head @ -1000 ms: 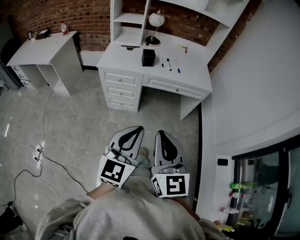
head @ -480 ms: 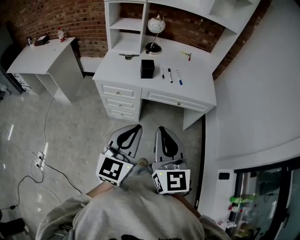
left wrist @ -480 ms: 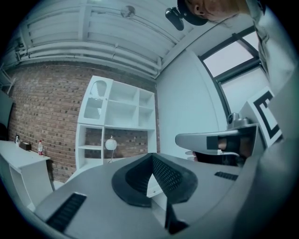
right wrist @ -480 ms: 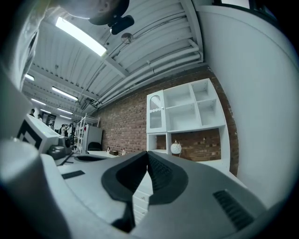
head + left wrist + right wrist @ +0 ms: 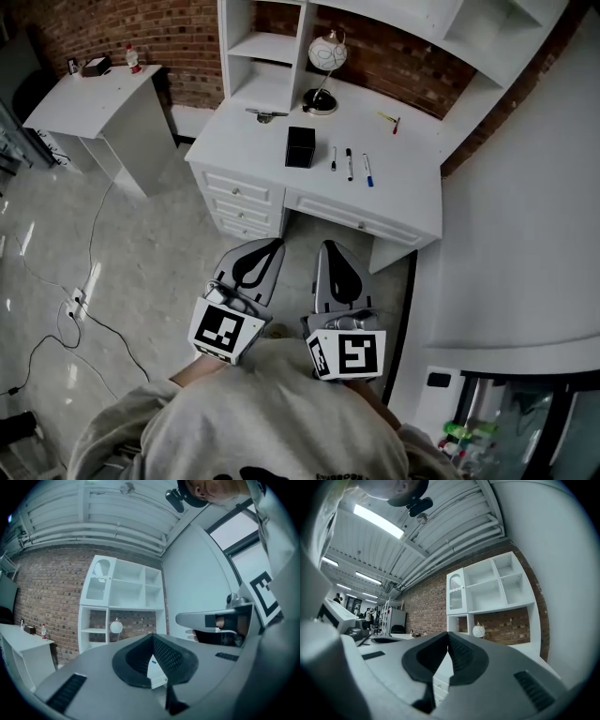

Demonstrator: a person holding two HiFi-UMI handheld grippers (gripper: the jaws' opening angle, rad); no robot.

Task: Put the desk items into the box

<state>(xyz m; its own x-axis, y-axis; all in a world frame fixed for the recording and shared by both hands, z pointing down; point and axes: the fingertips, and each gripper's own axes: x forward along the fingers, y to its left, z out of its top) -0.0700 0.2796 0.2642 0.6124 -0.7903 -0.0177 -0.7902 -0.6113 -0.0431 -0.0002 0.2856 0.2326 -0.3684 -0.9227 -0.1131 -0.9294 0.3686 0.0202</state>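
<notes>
I hold the smooth grey left gripper (image 5: 270, 253) and right gripper (image 5: 329, 251) closed and empty, facing a white desk (image 5: 412, 192) bearing a square black box (image 5: 300, 147) and slim pens (image 5: 349, 164).

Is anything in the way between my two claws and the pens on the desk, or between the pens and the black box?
Nothing visible. Only bare floor lies between the left claw, the right claw and the desk. The three pens lie on open desktop just right of the black box, apart from it.
</notes>
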